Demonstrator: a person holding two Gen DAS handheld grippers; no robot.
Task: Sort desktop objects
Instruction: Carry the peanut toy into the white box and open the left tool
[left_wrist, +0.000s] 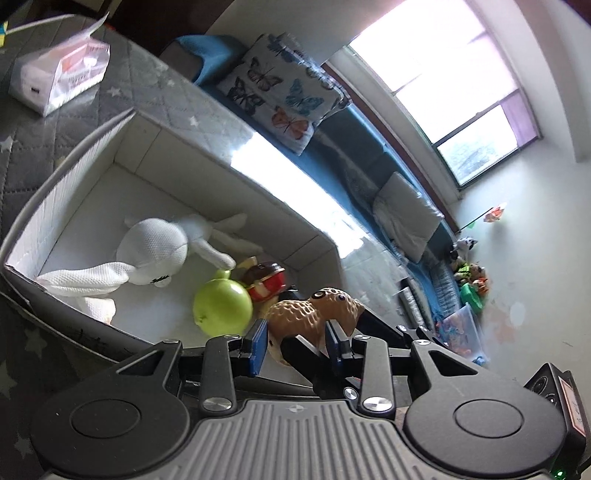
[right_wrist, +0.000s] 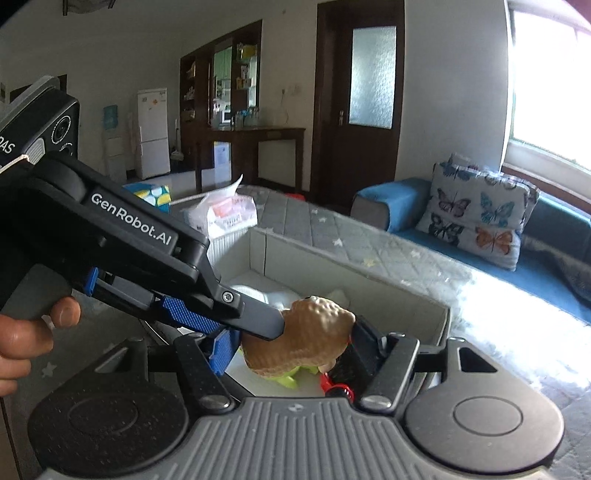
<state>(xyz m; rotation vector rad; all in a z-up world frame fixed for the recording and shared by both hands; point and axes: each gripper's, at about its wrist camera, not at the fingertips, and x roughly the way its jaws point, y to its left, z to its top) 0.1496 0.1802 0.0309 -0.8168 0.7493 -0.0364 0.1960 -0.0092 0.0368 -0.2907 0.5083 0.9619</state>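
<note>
Showing only leftward: white bunny (left_wrist: 147, 254) in box (left_wrist: 155, 147).

Living rm, daylight from the right.

Bright window (right_wrist: 550, 92) blew out upper right of frame; blue sofa (right_wrist: 480, 251) w/ butterfly cushion (right_wrist: 476, 214) sat below it. Dark wood door (right_wrist: 364, 96) w/ frosted pane stood at center, white fridge (right_wrist: 153, 133) and shelving (right_wrist: 221, 77) at back left. Walls were pale.
</note>
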